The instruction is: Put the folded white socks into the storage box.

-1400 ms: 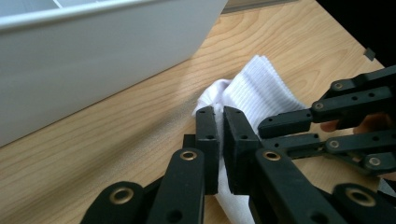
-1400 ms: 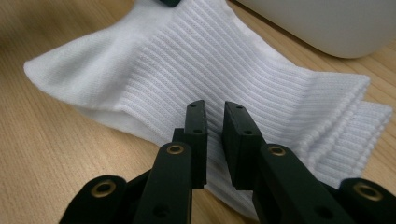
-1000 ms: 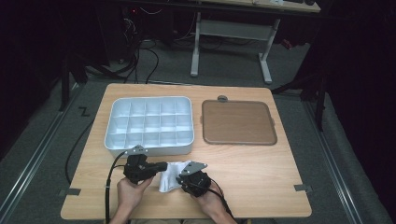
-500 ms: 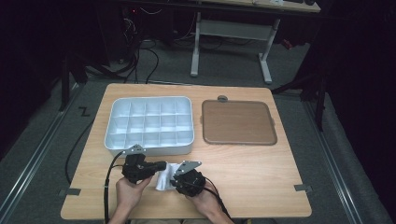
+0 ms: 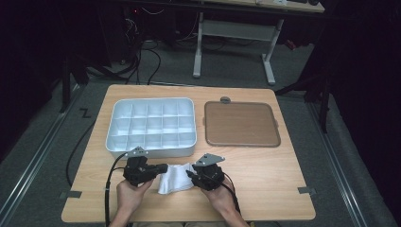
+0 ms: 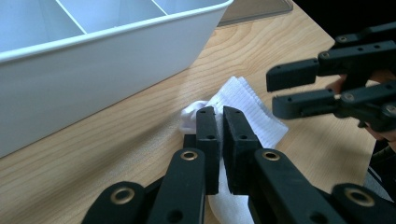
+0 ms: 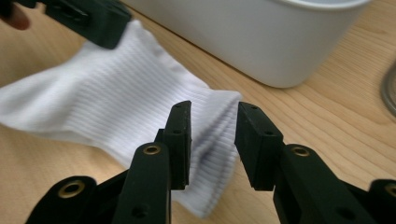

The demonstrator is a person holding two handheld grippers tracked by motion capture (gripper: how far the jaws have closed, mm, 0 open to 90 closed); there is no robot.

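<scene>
- Here, the white ribbed cotton sock (image 5: 174,178) lies flat on the pale wooden table (image 5: 265,170), just in front of the white plastic compartment tray (image 5: 152,126).
- Left gripper (image 6: 220,140): clenched on one end of the sock.
- Right gripper (image 7: 212,135): jaws have just been opening; the cuff sits between them, unpinched.
- Risk: a one-ended hold may let the sock drag or unfold if the left pulls.
- Pose: both hands low, grippers pointing inward towards each other.

We hold our left hand-held gripper (image 5: 161,168) level, pointing right, its jaws pressed nearly together. Our right hand-held gripper (image 5: 190,174) points left toward it; its jaws have just been opening and stand apart. Both forearms enter from below.
</scene>
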